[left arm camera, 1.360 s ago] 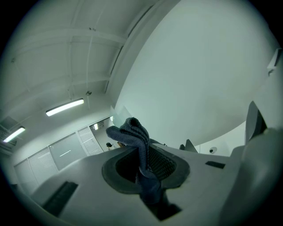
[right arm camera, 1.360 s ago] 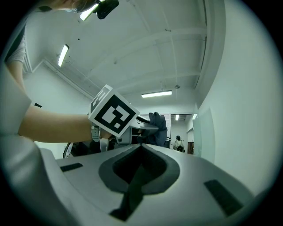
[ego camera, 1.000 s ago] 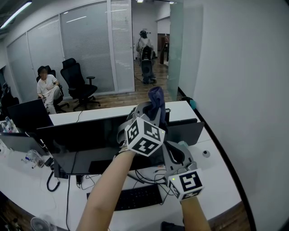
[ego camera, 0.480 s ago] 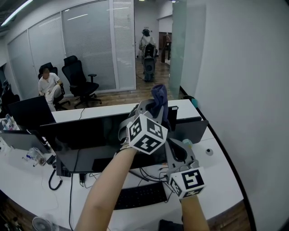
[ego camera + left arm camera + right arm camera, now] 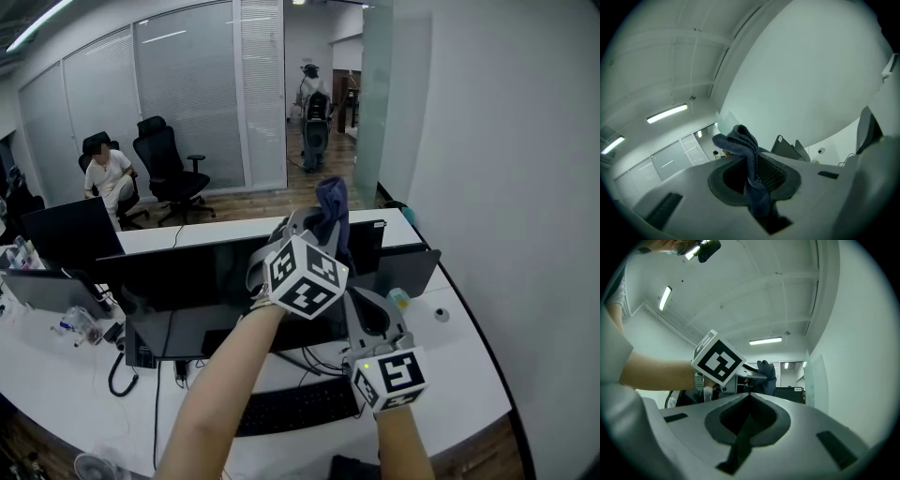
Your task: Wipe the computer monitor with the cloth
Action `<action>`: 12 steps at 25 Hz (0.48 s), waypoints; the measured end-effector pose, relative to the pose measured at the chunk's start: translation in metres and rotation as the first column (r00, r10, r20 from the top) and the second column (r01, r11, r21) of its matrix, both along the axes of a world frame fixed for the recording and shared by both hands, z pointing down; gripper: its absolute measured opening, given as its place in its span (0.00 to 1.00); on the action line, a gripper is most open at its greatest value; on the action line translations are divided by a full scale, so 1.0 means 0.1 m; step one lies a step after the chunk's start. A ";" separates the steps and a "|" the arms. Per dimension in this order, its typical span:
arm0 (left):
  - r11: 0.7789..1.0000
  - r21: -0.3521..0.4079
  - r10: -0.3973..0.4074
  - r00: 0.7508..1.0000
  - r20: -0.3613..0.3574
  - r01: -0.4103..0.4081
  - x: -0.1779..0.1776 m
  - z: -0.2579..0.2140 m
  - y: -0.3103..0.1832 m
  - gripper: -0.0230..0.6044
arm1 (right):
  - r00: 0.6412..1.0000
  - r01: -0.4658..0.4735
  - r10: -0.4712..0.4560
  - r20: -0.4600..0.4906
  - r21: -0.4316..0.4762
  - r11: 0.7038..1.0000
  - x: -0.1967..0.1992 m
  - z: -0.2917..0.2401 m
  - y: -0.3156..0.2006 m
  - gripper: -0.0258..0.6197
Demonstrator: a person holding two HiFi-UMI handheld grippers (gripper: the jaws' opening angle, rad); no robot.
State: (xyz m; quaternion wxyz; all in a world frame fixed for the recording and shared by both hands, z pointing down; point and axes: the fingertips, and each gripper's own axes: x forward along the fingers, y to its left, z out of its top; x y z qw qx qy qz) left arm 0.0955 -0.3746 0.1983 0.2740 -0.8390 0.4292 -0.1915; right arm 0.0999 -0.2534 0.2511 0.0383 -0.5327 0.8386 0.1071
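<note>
A dark blue cloth [image 5: 331,208] sticks up from my left gripper [image 5: 323,232], which is shut on it and held raised above the desk. In the left gripper view the cloth [image 5: 742,139] is pinched between the jaws of the left gripper [image 5: 754,165] and folds over their tips. The wide black monitor [image 5: 178,281] stands below and left of that gripper, apart from the cloth. My right gripper [image 5: 362,311] hangs lower and nearer to me, in front of the monitor's right end. In its own view the right gripper [image 5: 749,397] is shut on nothing, facing the left gripper's marker cube [image 5: 717,362] and the cloth [image 5: 768,374].
On the curved white desk [image 5: 450,375] lie a black keyboard [image 5: 292,409] and cables [image 5: 117,370]. More monitors stand at the right [image 5: 405,272] and far left [image 5: 70,234]. A white wall [image 5: 506,169] runs close along the right. A seated person [image 5: 108,178] and office chairs [image 5: 169,173] are behind.
The head view has shifted slightly, so the desk and monitors sit a little further right. Both grippers hold nearly the same pose, the cloth still in the left one.
</note>
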 end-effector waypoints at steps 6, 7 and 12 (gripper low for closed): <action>1.000 0.003 0.003 1.000 0.016 -0.003 -0.16 0.00 0.03 0.13 | 1.000 -0.001 0.001 -0.009 0.006 1.000 -0.17 -0.04 0.04 0.05; 1.000 0.004 0.003 1.000 0.019 -0.003 -0.19 0.00 0.03 0.13 | 1.000 -0.002 0.002 -0.011 0.006 1.000 -0.20 -0.04 0.05 0.05; 1.000 0.002 -0.001 1.000 0.017 0.000 -0.37 -0.01 0.05 0.13 | 1.000 -0.001 0.001 -0.029 0.001 1.000 -0.36 -0.04 0.08 0.05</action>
